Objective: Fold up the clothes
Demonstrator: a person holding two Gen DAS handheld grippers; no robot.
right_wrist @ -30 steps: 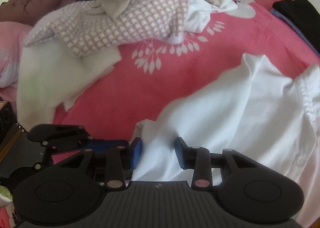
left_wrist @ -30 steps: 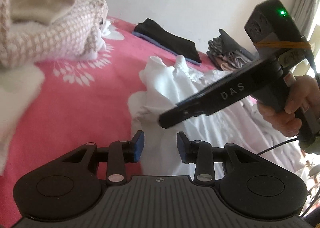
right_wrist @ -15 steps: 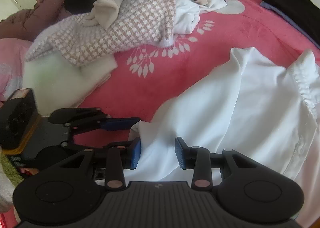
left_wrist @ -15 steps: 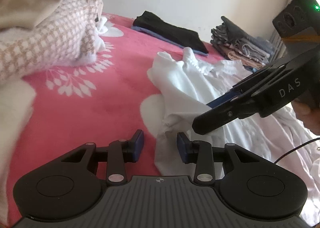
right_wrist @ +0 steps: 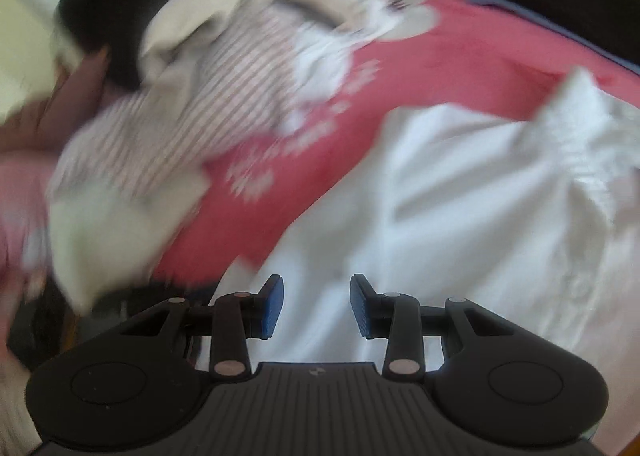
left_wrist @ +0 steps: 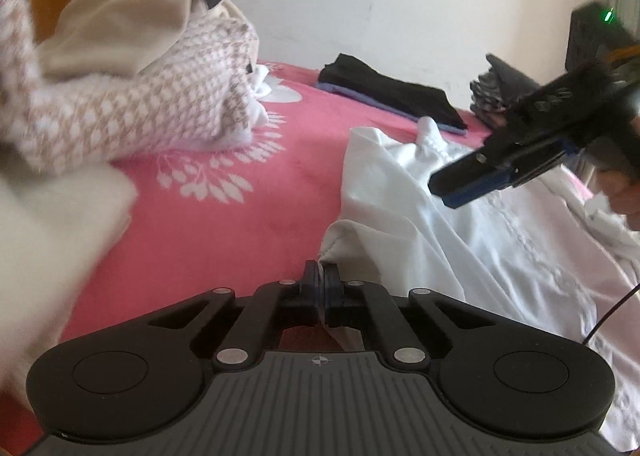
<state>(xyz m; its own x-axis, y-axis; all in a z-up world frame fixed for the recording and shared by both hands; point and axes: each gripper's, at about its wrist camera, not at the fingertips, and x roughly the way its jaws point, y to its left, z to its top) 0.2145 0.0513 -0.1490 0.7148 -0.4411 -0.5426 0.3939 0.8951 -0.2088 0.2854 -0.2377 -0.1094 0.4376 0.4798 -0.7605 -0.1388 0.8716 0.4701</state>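
A white shirt (left_wrist: 472, 240) lies spread and creased on the pink bedspread (left_wrist: 240, 216). My left gripper (left_wrist: 321, 276) is shut on a bunched corner of the shirt's edge, which sticks up between the pads. In the left wrist view the right gripper (left_wrist: 460, 186) hovers above the shirt at the right, held by a hand. The right wrist view is blurred by motion: my right gripper (right_wrist: 316, 304) is open just over the white shirt (right_wrist: 460, 216), nothing between its blue pads.
A heap of unfolded clothes (left_wrist: 132, 96), checked and beige, sits at the left. A folded black garment (left_wrist: 392, 92) and a grey folded stack (left_wrist: 496, 96) lie near the wall. A cream cloth (left_wrist: 44, 232) lies at the near left.
My left gripper went from open to shut on the shirt's corner. The right gripper drew back to the right and up, and its view swung, blurring.
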